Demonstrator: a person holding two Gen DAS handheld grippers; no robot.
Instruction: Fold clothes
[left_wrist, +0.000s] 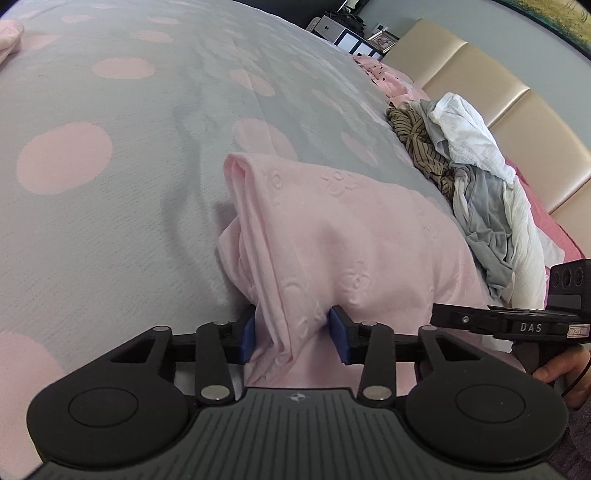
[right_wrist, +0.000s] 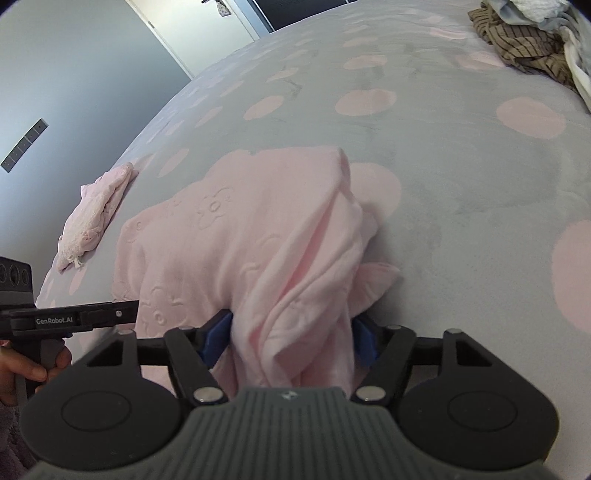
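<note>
The left tool (left_wrist: 291, 341) is closed down on a bunched near edge of the pink garment (left_wrist: 343, 229), with cloth filling the gap between its blue pads (left_wrist: 246, 339). The right tool (right_wrist: 291, 341) grips a second bunch of the same near edge of the pink garment (right_wrist: 229, 236), closed as far as the fabric allows. The garment lies on the bed (right_wrist: 443, 147), extending from both tools toward the far side; the gripped edge runs left to right between them. Both tools sit equally near, so the coming fold likely calls for both to travel together toward the far edge. A folded pink item (right_wrist: 96, 218) lies at far left; an unfolded clothes pile (left_wrist: 465, 166) lies at right.
</note>
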